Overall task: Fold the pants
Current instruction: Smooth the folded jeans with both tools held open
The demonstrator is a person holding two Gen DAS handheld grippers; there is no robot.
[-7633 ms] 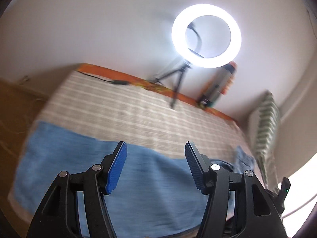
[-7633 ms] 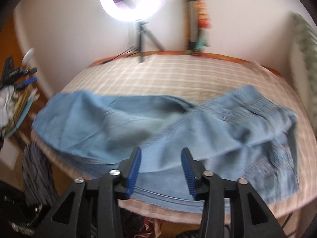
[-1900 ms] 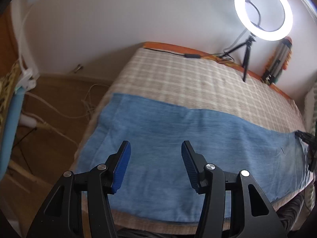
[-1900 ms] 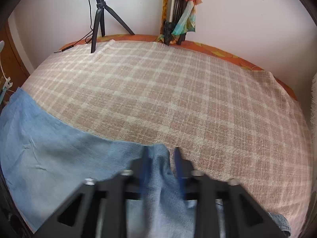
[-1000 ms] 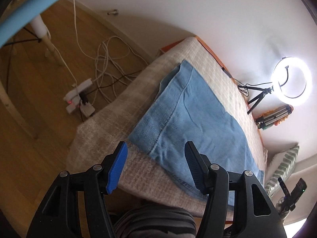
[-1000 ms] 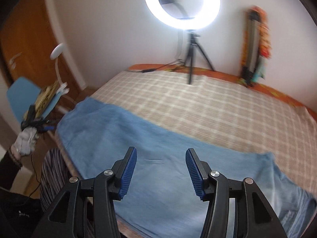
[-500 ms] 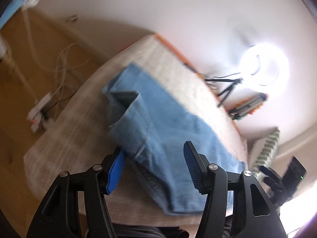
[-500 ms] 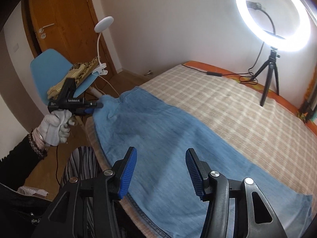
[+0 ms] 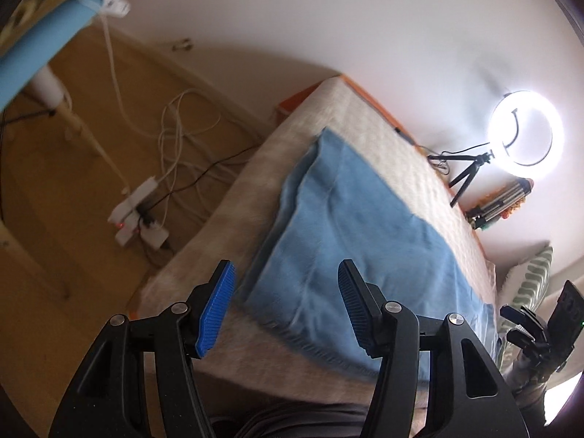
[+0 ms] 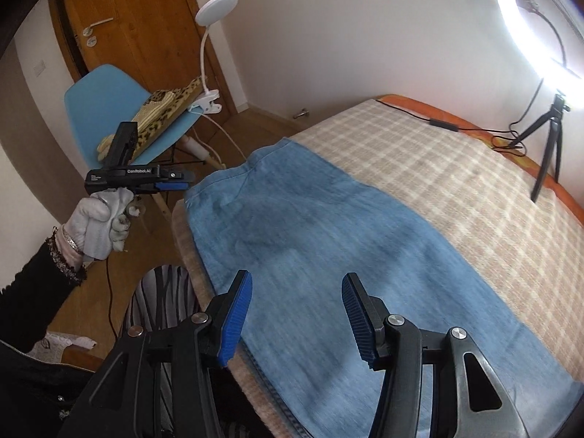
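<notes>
The pants lie flat in one long blue strip on the checked bedcover, running along the near side of the bed, legs apparently laid one over the other. The hem end sits at the left, close to the mattress corner, where the layered edges show in the left wrist view as a slightly rumpled stack.

Both grippers hang in the air above the cloth with nothing in them. The left gripper has its blue pads spread, the near-left edge of the pants visible below between them but not touched. From the right wrist view the same tool is seen held in a white-gloved hand out past the left end of the bed, clear of the fabric. The right gripper is spread too, poised over the middle of the strip.

My guess is that the lengthwise fold is done and the crosswise fold comes next. That calls for each gripper to come down on a corner of the hem end, pinch through all the layers, and carry that end rightward over the rest, keeping the edges square. The rumple at the far-left corner may want smoothing first, or the layers could slip apart on the lift.
</notes>
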